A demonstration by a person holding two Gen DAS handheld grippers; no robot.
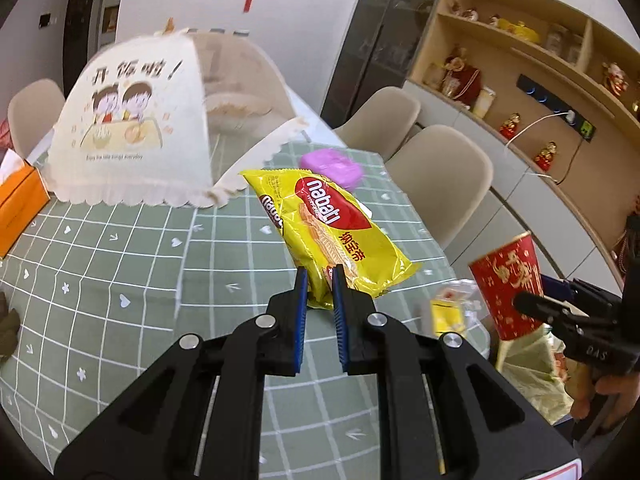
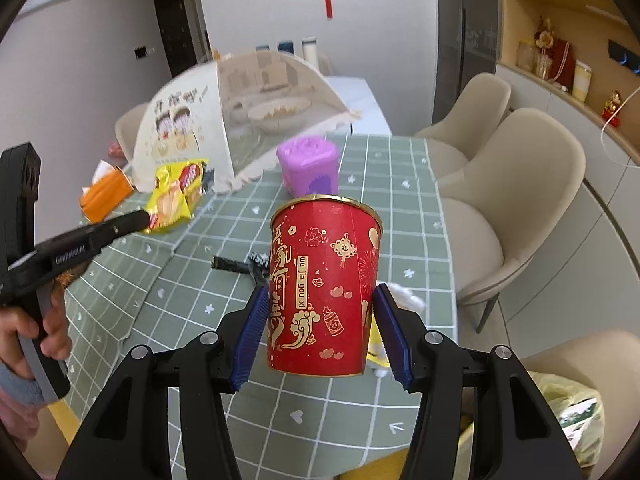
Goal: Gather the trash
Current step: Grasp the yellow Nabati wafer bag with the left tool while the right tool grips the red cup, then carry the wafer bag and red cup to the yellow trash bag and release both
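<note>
We note, far left on the table (image 1: 120,248), an orange tissue box (image 1: 18,208), boxy and matte. The tablecloth is sage green with a white grid, smooth. Behind stands a domed mesh food cover (image 1: 132,120), cream fabric with a scalloped hem.

Our left gripper (image 1: 320,276) has its ribbed blue pads clamped on the corner of a yellow snack wrapper (image 1: 336,232), glossy crinkled film, lifted clear of the cloth. Beyond it sits a purple plastic container (image 1: 332,166), rounded and squat.

Our right gripper (image 2: 322,306) has its pads set wide against both sides of a red paper cup (image 2: 324,288), a tapered cylinder with gold print, upright and off the table.

Right of the table's curved edge, beige moulded chairs (image 2: 516,184) crowd close. A pale green bin bag (image 2: 568,412) gapes at lower right.
</note>
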